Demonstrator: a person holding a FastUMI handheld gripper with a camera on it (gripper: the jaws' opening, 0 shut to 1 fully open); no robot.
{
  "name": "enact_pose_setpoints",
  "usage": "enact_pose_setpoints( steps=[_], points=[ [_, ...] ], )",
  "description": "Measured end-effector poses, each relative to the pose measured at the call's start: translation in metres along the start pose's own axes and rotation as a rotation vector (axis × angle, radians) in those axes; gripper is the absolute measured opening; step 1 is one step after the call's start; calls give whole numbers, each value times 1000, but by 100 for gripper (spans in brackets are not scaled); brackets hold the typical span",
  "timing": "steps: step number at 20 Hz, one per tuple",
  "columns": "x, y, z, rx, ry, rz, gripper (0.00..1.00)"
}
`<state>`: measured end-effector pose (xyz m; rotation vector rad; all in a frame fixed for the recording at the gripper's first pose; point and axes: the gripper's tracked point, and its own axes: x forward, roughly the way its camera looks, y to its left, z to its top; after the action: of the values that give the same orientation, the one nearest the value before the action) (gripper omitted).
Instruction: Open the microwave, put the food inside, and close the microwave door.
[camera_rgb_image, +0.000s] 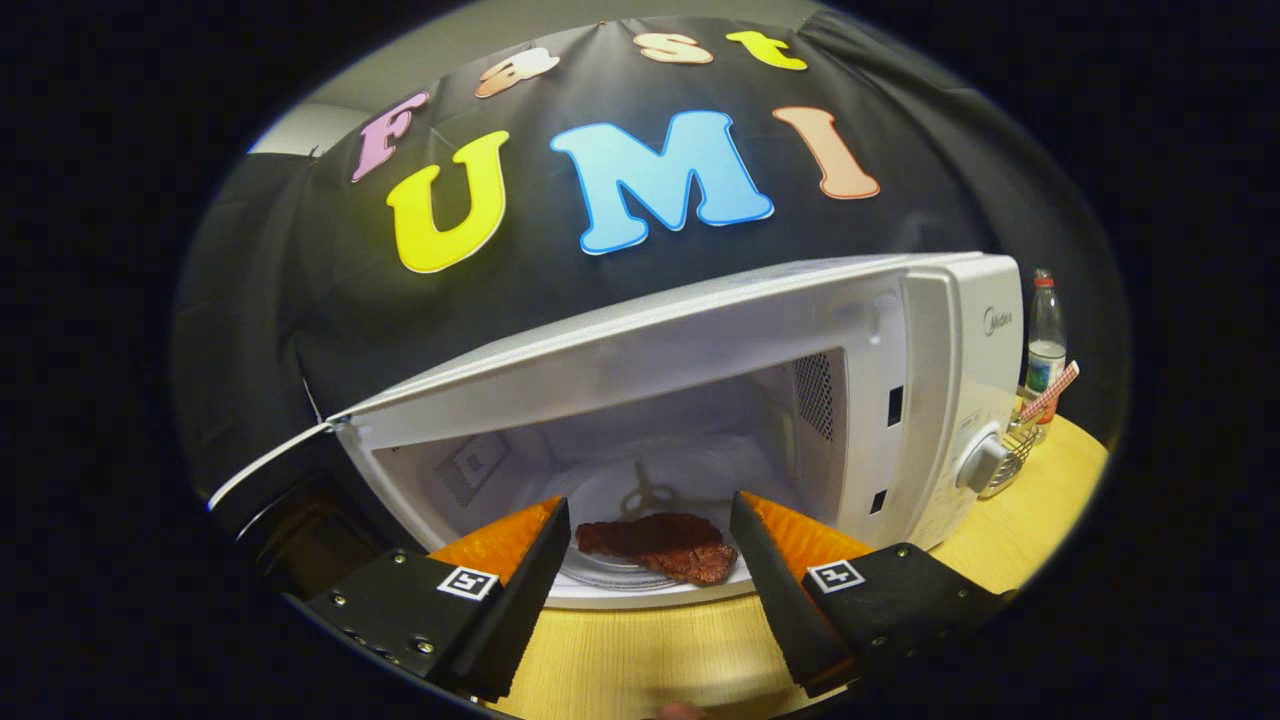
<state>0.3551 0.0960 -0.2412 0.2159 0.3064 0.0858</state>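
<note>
A white microwave (940, 330) stands on a wooden table (660, 650) with its door (270, 480) swung wide open to the left. Inside, a brown piece of meat (660, 545) lies on the glass turntable plate (610, 575), near the front of the cavity. My gripper (650, 525) is open, its two fingers spread wide on either side of the meat and just in front of the cavity's lower lip. Neither finger touches the meat, and nothing is held.
The microwave's control panel with a round knob (982, 462) is on its right side. Behind it to the right stand a clear bottle with a red cap (1045, 335) and a small wire basket (1015, 450) with a checked stick.
</note>
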Motion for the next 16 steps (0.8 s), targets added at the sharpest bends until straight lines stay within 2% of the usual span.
enact_pose_setpoints(
  steps=[2, 8, 16],
  points=[
    [-22, 5, 8, -49, -9, 9, 97],
    [-89, 19, 38, -70, -50, 29, 97],
    [-172, 60, 46, -80, -46, 138, 97]
  ],
)
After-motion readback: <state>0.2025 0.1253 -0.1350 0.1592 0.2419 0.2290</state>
